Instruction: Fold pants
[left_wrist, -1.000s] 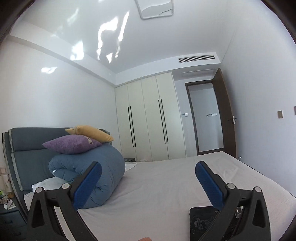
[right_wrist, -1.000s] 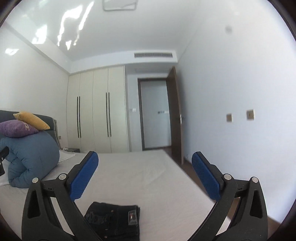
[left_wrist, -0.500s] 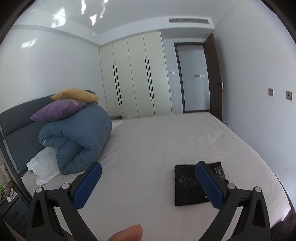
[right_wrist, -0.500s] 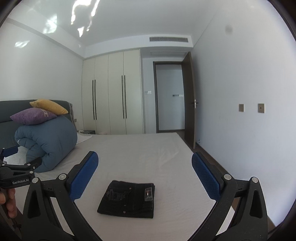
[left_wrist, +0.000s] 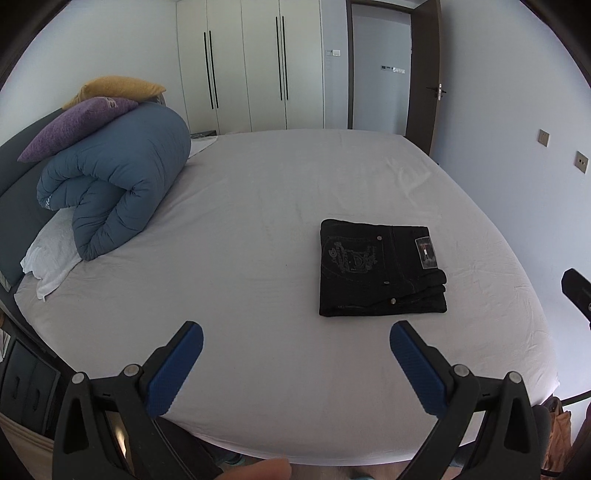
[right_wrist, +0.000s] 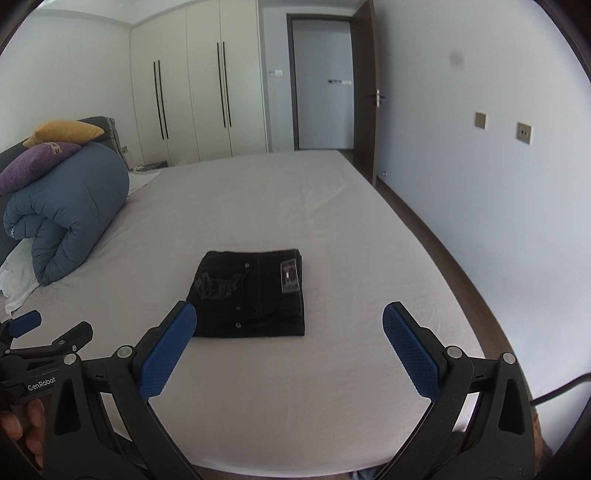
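Note:
A pair of black pants (left_wrist: 376, 267) lies folded into a flat rectangle on the white bed sheet (left_wrist: 258, 206), back pocket and label up. It also shows in the right wrist view (right_wrist: 251, 295). My left gripper (left_wrist: 295, 363) is open and empty, held above the near edge of the bed, short of the pants. My right gripper (right_wrist: 290, 345) is open and empty, just in front of the pants. The left gripper (right_wrist: 22, 332) shows at the left edge of the right wrist view.
A rolled blue duvet (left_wrist: 118, 177) with a purple cushion (left_wrist: 74, 125) and a yellow cushion (left_wrist: 114, 86) lies at the head of the bed on the left. White wardrobes (left_wrist: 258, 66) and an open door (left_wrist: 421, 74) stand beyond the bed.
Both grippers have tilted down from the ceiling and far wall toward the bed. The folded pants have come fully into view. Both grippers stay open.

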